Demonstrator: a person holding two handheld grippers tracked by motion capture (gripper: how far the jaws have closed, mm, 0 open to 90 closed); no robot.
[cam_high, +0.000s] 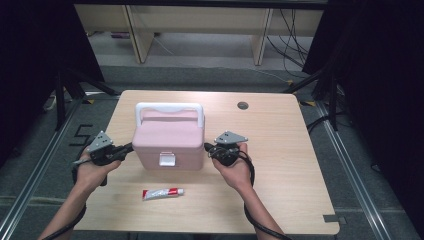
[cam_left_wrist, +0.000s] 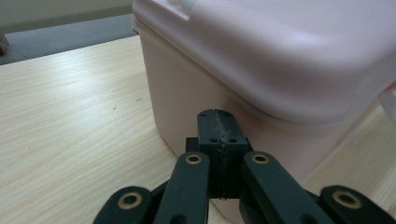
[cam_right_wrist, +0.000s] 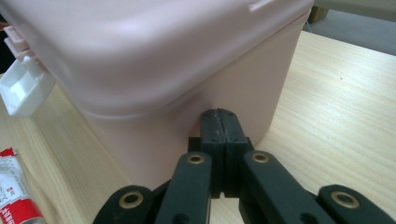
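Box (cam_high: 168, 141), frame centre: lid down. Your left gripper (cam_high: 131, 146) and right gripper (cam_high: 206, 147), jaws pressed together, flank it; tube (cam_high: 162, 193) unpacked.

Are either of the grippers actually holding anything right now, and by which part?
Nothing is held between the jaws. Both the left gripper and right gripper are shut, tips at opposite side walls of the pink box.

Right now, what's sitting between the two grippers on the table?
The pink box sits between the left gripper and the right gripper, both with jaws shut at its sides, in the high view.
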